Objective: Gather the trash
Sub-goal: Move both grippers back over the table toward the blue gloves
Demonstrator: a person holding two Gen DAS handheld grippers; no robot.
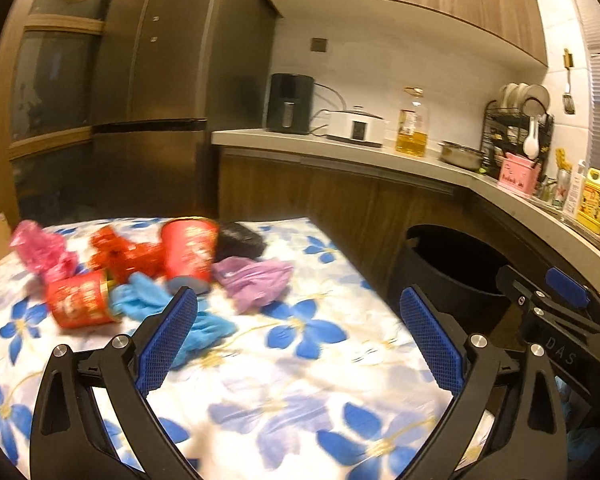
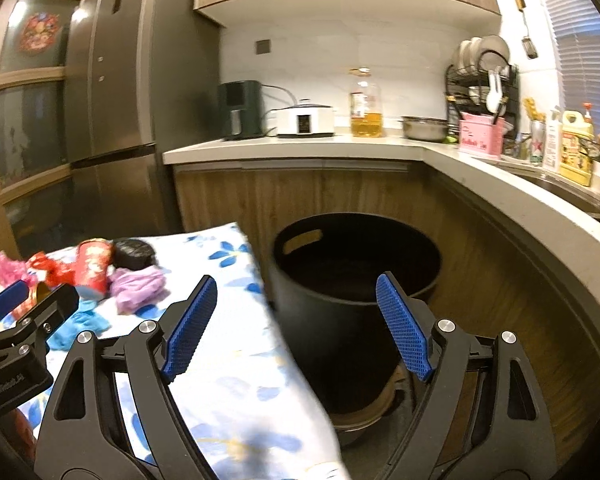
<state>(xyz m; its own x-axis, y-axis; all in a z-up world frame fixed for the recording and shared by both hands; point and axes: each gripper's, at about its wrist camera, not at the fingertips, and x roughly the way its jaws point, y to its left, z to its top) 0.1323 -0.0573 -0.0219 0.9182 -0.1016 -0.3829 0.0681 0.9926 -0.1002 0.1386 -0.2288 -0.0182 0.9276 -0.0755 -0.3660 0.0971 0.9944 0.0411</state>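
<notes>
Trash lies in a heap at the far end of the flower-print table (image 1: 300, 380): a pink bag (image 1: 40, 248), a red wrapper (image 1: 120, 254), a standing red cup (image 1: 188, 248), a black bag (image 1: 240, 242), a purple bag (image 1: 256, 280), a red cup on its side (image 1: 80, 300) and a blue glove (image 1: 152, 304). My left gripper (image 1: 300, 300) hovers open over the cloth, its left pad just in front of the blue glove, nothing between the pads. My right gripper (image 2: 296, 284) is open and empty, straddling the table's edge and the black bin (image 2: 356, 272).
The bin (image 1: 452, 268) stands on the floor right of the table, under an L-shaped counter (image 2: 300, 148) carrying an oil bottle (image 2: 364, 108), appliances and a dish rack (image 2: 480, 76). A tall fridge (image 1: 152, 80) stands behind the table. The two grippers are side by side.
</notes>
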